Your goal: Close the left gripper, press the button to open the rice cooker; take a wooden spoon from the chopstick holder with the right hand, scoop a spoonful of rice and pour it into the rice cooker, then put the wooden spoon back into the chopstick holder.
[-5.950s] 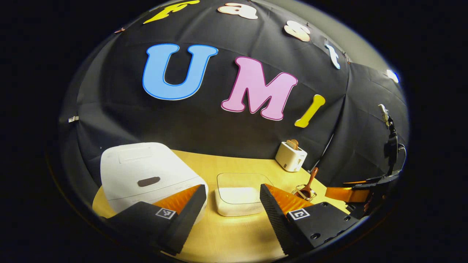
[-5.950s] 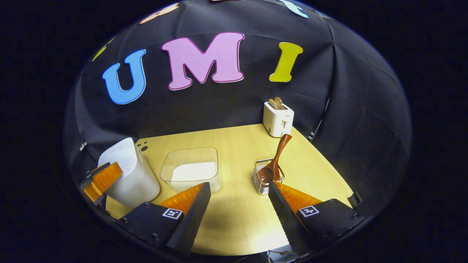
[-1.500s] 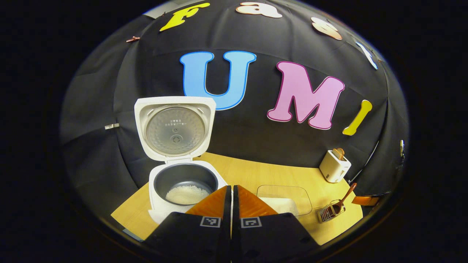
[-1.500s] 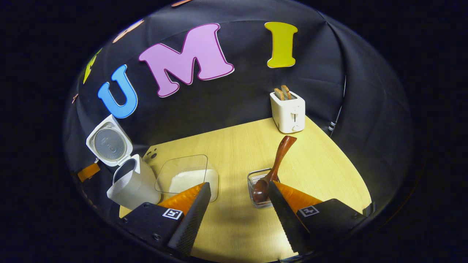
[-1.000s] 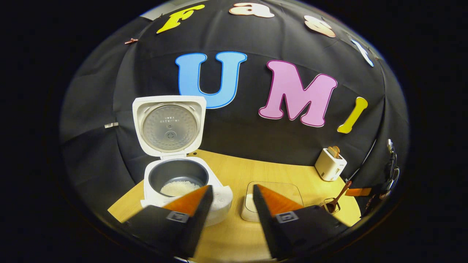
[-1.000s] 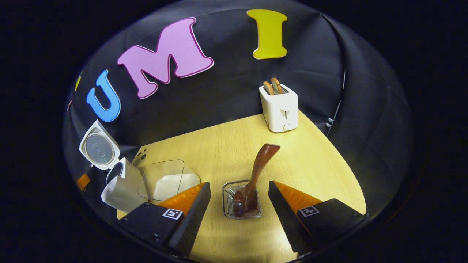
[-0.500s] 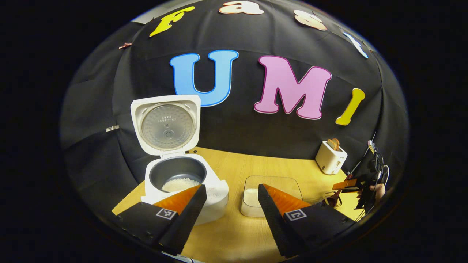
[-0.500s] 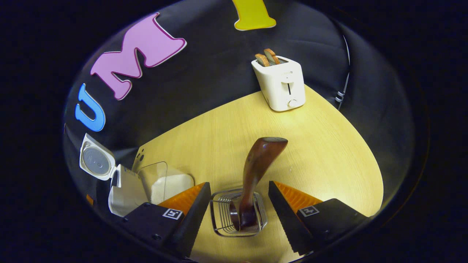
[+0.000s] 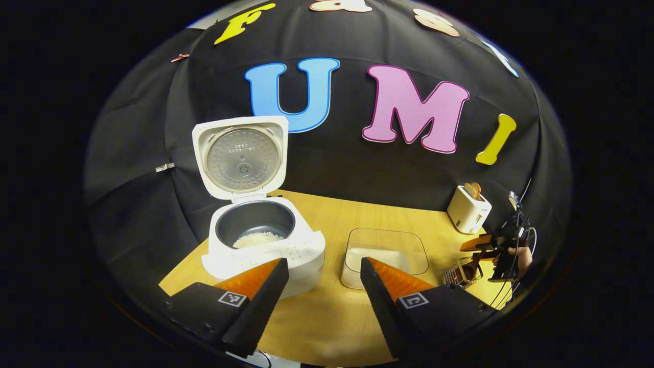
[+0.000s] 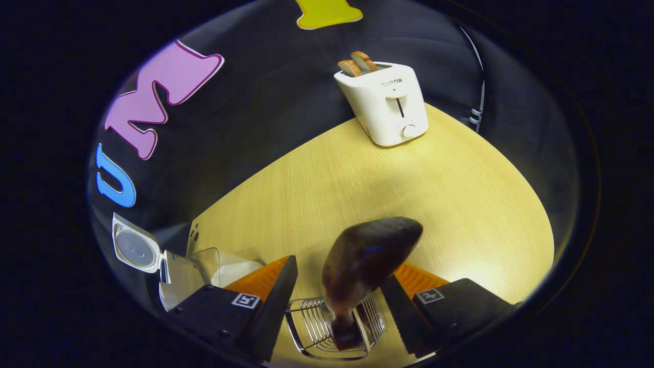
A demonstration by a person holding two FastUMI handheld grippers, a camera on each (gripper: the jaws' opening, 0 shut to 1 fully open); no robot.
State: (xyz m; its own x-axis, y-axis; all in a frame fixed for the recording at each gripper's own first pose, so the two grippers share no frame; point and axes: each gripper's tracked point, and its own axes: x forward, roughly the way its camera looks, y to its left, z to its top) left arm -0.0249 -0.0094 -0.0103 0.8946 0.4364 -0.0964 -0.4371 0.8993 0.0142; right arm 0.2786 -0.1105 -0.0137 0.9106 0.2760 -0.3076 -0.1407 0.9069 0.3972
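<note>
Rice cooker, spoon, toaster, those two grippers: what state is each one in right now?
Rice cooker: lid up, some rice in the pot.
Clear container: uncovered, rice inside.
Wooden spoon: standing in the chopstick holder, not gripped.
Toaster: two slices sticking up.
Left gripper: open, holding nothing.
Right gripper: open, fingers either side of the spoon handle.

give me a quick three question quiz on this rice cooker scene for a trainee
1. True or false: the lid of the white rice cooker is shut.
2. The brown wooden spoon stands in: A) the wire chopstick holder B) the white toaster C) the clear plastic rice container.
3. Fill in: the right hand-held gripper is ____, one finger on each side of the spoon's handle.

Key: 1 false, the lid stands up and rice shows in the dark inner pot. 2 A. 3 open.
</note>
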